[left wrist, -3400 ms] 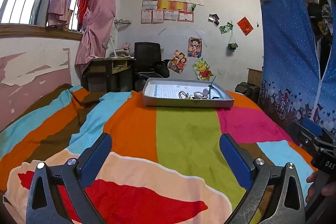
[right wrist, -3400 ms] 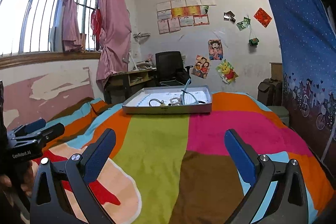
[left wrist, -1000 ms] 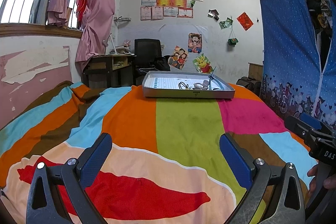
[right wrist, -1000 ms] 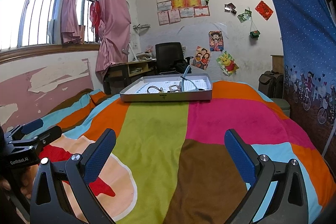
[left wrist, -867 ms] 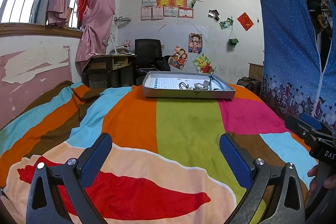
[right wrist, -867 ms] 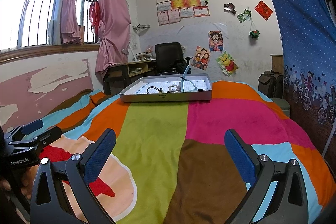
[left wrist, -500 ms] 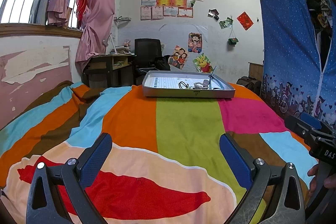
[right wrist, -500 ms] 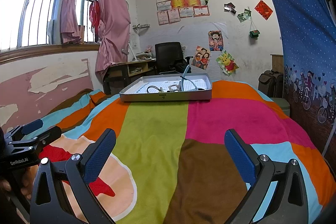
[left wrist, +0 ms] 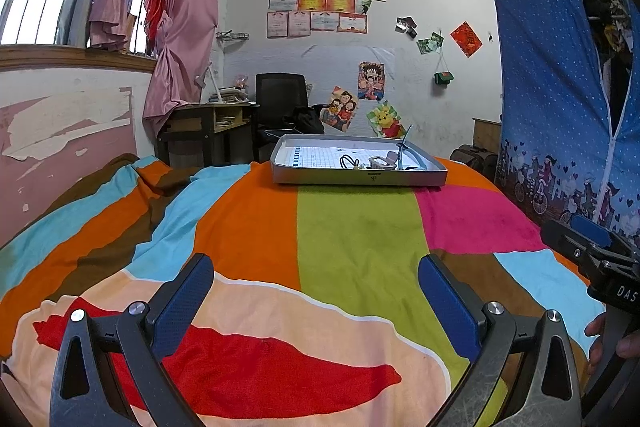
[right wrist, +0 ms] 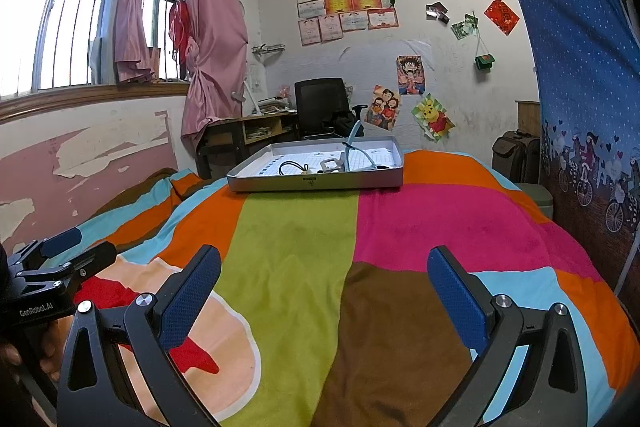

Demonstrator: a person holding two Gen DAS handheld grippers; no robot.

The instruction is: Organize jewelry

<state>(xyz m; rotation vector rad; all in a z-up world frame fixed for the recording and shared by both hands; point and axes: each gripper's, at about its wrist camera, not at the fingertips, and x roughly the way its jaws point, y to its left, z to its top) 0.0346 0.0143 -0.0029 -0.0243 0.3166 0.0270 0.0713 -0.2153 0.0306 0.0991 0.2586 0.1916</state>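
Both the left gripper and the right gripper hover with fingers wide apart, holding nothing, above the striped blanket, well apart from the tray of jewelry.

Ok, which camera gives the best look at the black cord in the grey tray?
The right wrist view: the black looped cord lies unobstructed in the shallow grey tray. The left wrist view shows it smaller, partly behind the rim.
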